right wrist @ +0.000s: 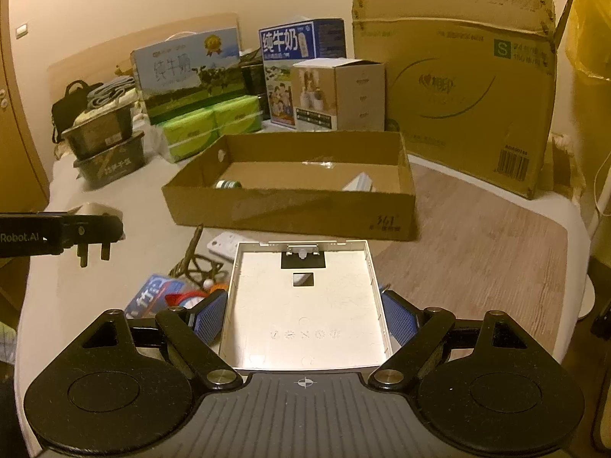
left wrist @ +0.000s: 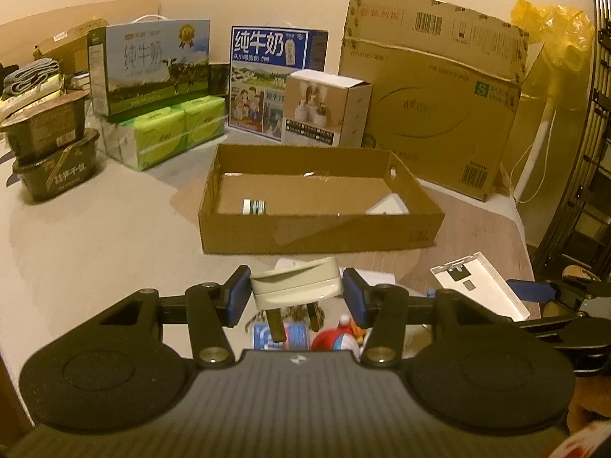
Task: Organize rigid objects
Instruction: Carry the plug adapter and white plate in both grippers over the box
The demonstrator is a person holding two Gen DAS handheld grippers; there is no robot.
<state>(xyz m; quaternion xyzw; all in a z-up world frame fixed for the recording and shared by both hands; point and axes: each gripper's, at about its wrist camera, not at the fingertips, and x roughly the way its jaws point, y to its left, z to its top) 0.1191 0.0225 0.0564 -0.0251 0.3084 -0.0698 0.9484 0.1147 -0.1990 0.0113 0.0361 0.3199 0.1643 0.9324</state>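
Note:
My left gripper (left wrist: pixel 296 292) is shut on a cream wall plug (left wrist: pixel 296 282), prongs pointing down, held above the table in front of the open cardboard tray (left wrist: pixel 320 233). In the right wrist view the plug's prongs (right wrist: pixel 93 253) hang at the far left. My right gripper (right wrist: pixel 303 315) is shut on a flat white plastic casing shell (right wrist: pixel 305 305), held level before the tray (right wrist: pixel 290 210). The shell also shows in the left wrist view (left wrist: pixel 481 290). The tray holds a small green-banded jar (left wrist: pixel 254 206) and a white object (left wrist: pixel 387 206).
Loose items lie on the table under the grippers: a blue packet (right wrist: pixel 152 299), a red and white toy (left wrist: pixel 336 337), a wire piece (right wrist: pixel 194 263), a white device (right wrist: pixel 225 246). Milk cartons (left wrist: pixel 156 65), green tissue packs (left wrist: pixel 172 133), black bowls (left wrist: pixel 53 168) and a big carton (left wrist: pixel 435 91) stand behind.

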